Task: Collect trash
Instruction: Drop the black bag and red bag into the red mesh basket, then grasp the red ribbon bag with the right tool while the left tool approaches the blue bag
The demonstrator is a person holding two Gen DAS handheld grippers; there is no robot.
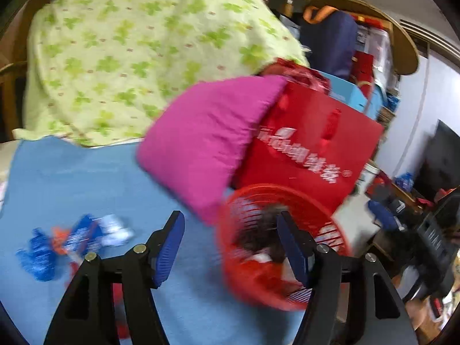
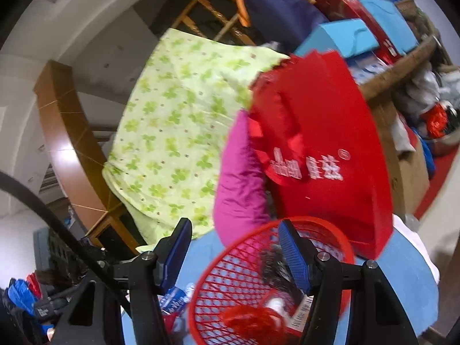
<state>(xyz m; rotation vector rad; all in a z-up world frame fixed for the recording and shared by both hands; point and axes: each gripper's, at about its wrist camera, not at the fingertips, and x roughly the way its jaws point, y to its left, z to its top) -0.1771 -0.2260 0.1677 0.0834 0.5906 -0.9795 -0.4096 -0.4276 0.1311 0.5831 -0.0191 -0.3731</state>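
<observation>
Near the blue surface's [image 1: 86, 178] edge, the round red plastic mesh basket [image 1: 330, 218] could tip; both spread tools, left [image 1: 230, 247] and right [image 2: 234, 254], hold nothing, blue crinkled wrappers [image 1: 72, 241] uncollected.

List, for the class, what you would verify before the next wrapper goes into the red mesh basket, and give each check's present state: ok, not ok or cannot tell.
1. Left gripper open and empty: ok, fingers spread with nothing between them.
2. Right gripper open and empty: ok.
3. Red plastic mesh basket in reach, mouth unobstructed: ok; it lies just ahead of both grippers and already holds some trash.
4. Trash left to collect: not ok; crumpled blue-and-white wrappers remain on the blue sheet, left of the left gripper.
5. Basket standing steady: cannot tell; both views are blurred.
6. Pink cushion and red paper bag clear of the basket: cannot tell; they crowd its far rim.
</observation>
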